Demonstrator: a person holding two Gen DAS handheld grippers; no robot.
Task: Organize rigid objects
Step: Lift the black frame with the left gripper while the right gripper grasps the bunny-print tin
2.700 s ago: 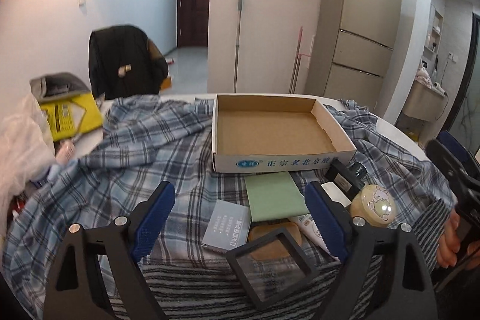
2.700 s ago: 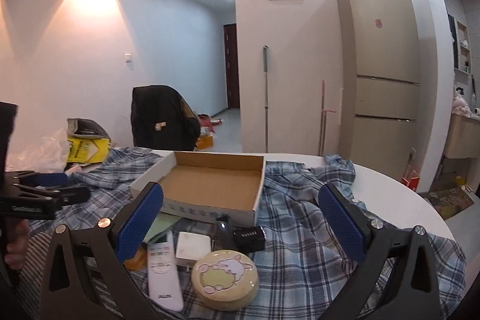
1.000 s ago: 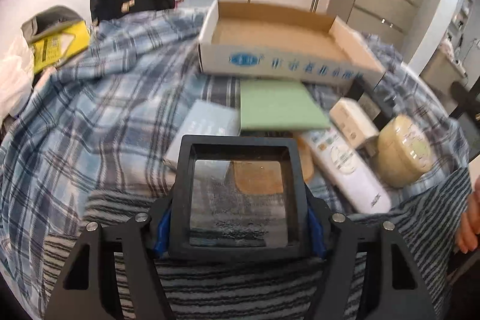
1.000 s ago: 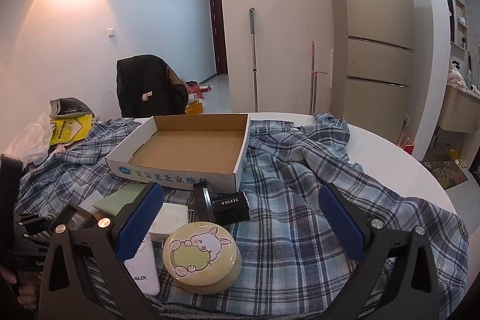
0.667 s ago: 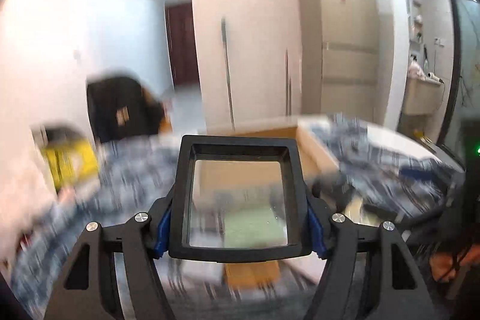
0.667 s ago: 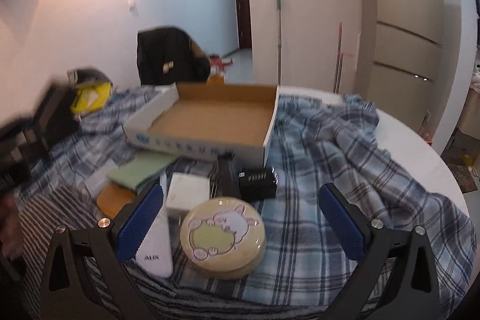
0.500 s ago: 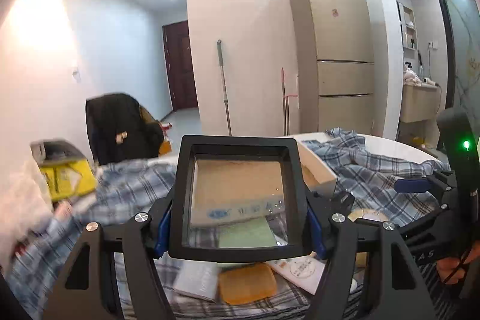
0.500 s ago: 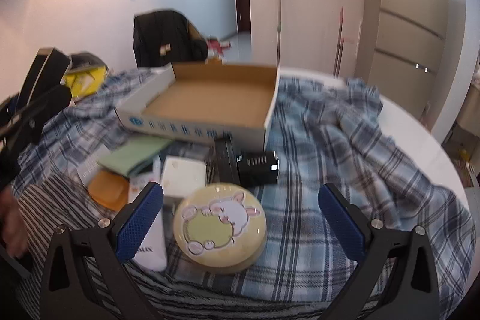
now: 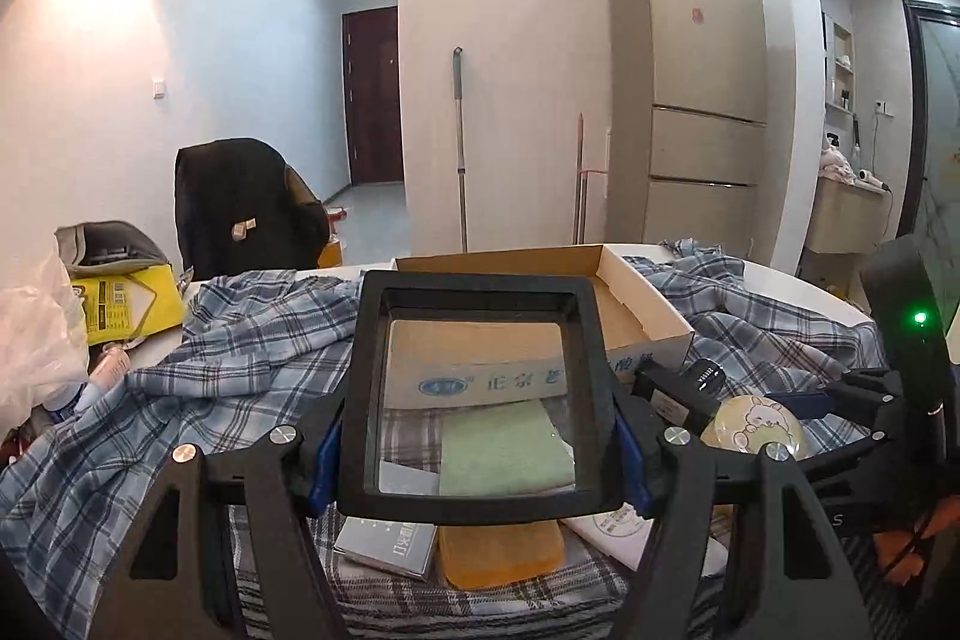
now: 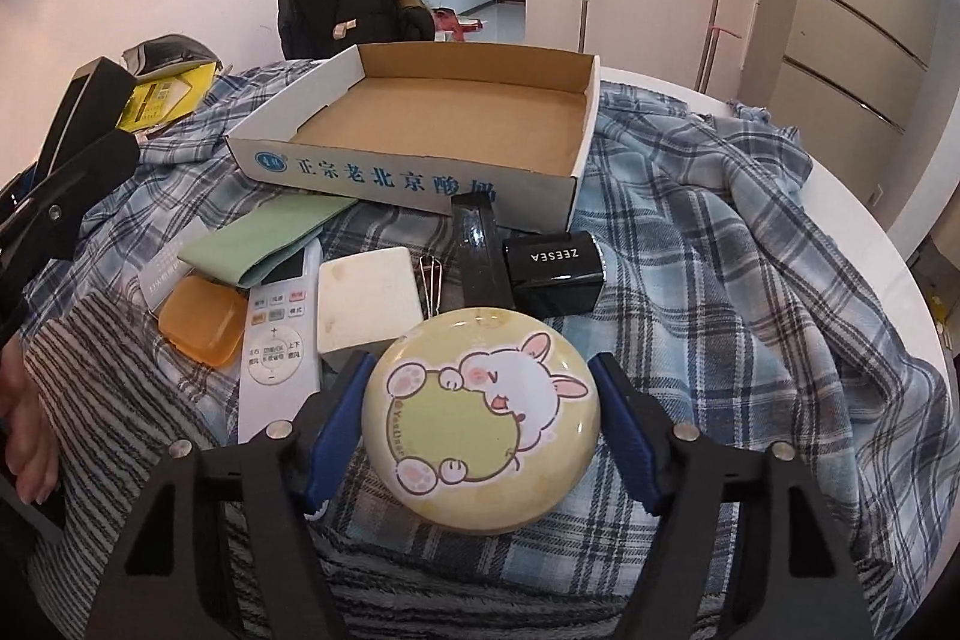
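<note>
My left gripper (image 9: 477, 454) is shut on a black square frame (image 9: 366, 400) with a clear pane and holds it up in front of the open cardboard box (image 9: 636, 304). In the right wrist view my right gripper (image 10: 480, 427) points down at a round yellow tin (image 10: 480, 400) with a rabbit picture. Its jaws are closing, and the blue pads (image 10: 339, 418) touch the tin's left and right rim. The tin rests on the plaid cloth (image 10: 720, 280), near the front of the empty cardboard box (image 10: 414, 172).
Before the box lie a green pad (image 10: 270, 232), a white remote (image 10: 279, 334), a white block (image 10: 366, 304), an orange case (image 10: 201, 319), a black ZEESEA box (image 10: 555, 271) and a long black box (image 10: 477, 244). Yellow packet (image 9: 120, 307) at the left. A hand (image 10: 24, 418) is at the left edge.
The left gripper closed on the frame, lifted it off the cloth and tilted up towards level. The right gripper sank over the tin and its jaws narrowed onto it.
</note>
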